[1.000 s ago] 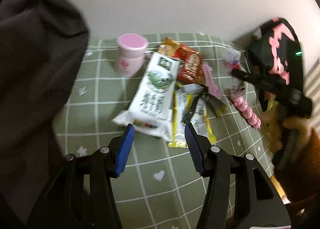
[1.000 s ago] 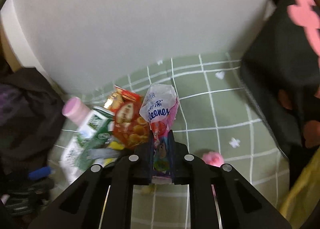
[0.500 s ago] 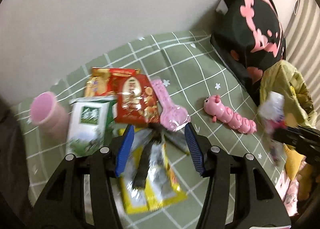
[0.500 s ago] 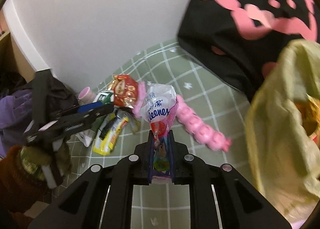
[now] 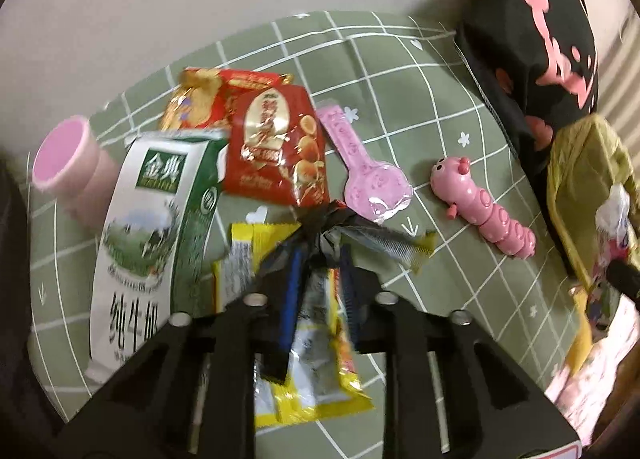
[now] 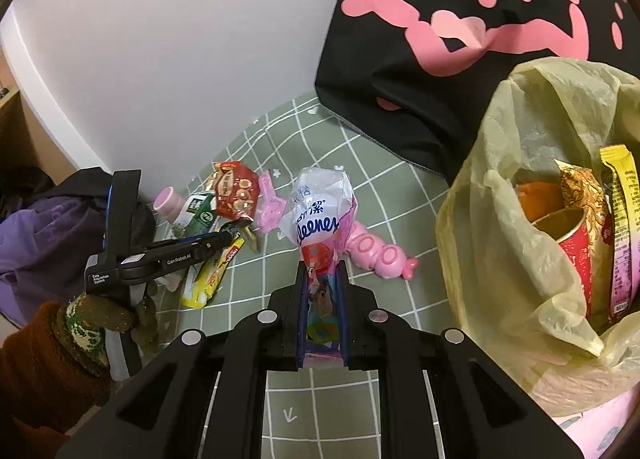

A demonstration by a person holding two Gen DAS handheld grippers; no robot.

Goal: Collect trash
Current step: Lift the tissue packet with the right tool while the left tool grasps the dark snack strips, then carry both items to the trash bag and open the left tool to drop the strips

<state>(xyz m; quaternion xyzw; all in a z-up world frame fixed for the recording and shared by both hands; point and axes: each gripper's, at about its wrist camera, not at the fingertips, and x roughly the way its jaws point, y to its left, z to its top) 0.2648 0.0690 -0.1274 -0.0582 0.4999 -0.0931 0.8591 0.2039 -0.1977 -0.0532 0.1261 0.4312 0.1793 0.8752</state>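
1. Since half a second ago, our left gripper (image 5: pixel 320 291) has closed in from a wide gap to a narrow one, and it now sits lower over the yellow wrappers (image 5: pixel 316 343).
2. Our right gripper (image 6: pixel 323 299) has stayed clamped on the tissue packet (image 6: pixel 320 215), and the yellow trash bag (image 6: pixel 520 219) now fills more of the right wrist view, just beside the packet.
3. The left jaws are nearly together around the dark twisted strip at the top of the yellow wrappers; blur keeps us from telling whether the pads actually pinch it.
4. The right jaws are pressed tight on the lower end of the tissue packet, which stands upright between them, lifted off the green checked cloth (image 6: pixel 360 163).
5. On the cloth lie the milk carton (image 5: pixel 148 227), red snack bag (image 5: pixel 276 151), pink cup (image 5: pixel 68 171), pink spoon package (image 5: pixel 364 175) and pink caterpillar toy (image 5: pixel 484 207).
6. The bag is open and already holds wrappers and a red cup.
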